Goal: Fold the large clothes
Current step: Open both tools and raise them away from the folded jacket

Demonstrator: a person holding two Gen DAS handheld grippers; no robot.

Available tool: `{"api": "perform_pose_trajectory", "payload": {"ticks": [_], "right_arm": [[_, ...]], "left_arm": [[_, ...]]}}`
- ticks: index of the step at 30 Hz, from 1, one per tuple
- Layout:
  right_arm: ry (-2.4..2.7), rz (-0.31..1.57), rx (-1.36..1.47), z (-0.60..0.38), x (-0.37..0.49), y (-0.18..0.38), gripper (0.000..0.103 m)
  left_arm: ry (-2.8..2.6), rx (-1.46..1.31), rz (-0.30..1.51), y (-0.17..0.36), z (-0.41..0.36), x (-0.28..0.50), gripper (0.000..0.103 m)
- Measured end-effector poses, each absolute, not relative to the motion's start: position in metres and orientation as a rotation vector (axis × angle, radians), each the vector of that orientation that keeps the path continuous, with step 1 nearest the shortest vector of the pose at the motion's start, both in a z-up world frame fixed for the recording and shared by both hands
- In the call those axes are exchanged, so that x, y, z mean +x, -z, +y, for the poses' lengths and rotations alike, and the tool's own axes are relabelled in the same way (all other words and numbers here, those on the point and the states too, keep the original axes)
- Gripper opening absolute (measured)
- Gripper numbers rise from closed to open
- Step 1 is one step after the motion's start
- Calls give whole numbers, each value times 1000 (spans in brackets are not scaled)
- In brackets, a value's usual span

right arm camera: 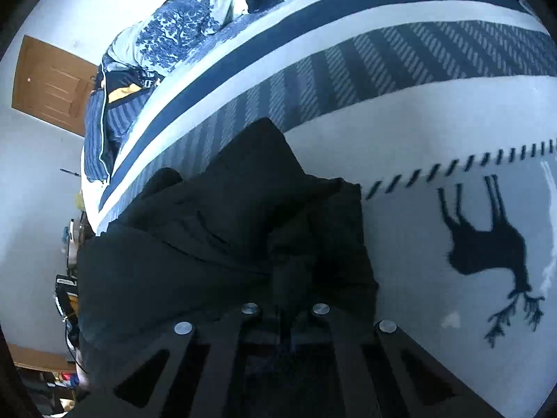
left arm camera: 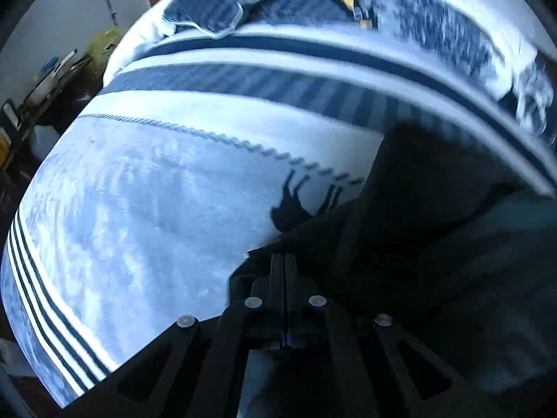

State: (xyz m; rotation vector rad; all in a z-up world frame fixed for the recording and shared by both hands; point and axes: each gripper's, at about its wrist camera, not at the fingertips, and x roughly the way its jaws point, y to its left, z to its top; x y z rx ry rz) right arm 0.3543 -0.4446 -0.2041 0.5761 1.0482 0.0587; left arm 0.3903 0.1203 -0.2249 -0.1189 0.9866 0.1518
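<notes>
Fabric of a dark garment (right arm camera: 222, 230) lies bunched directly ahead of the right gripper (right arm camera: 283, 308), heaped over and around its fingertips and spreading away to that gripper's left, on a blue and white bed cover (right arm camera: 435, 132) with a moose print (right arm camera: 487, 244) off to its right. The right jaws seem closed down on a fold of this cloth, though the dark material hides the tips, so the hold is a judgement. The left gripper (left arm camera: 283, 268) has its fingers pressed together, with a dark edge of the garment (left arm camera: 435, 226) caught at the tips and the bulk of it hanging to its right. Each tool thus has the cloth on its inner side, so the garment spans between them, its long axis running from one gripper to the other. Neither hand looks nearer; the coming fold probably needs both to carry the pinched edge forward together, across the cover toward the striped band (right arm camera: 400, 59) beyond.
</notes>
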Motion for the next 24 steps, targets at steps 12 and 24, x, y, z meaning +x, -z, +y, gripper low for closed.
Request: {"api": "perform_pose_trajectory", "payload": {"ticks": [12,24], "right_arm": [[-105,821,514,-383,200,120,77],[-26,837,322,-296,52,95,77]], "left_arm": [[-149,-32,736,139,85,198,77],[-105,44,589,64,13,50,82]]}}
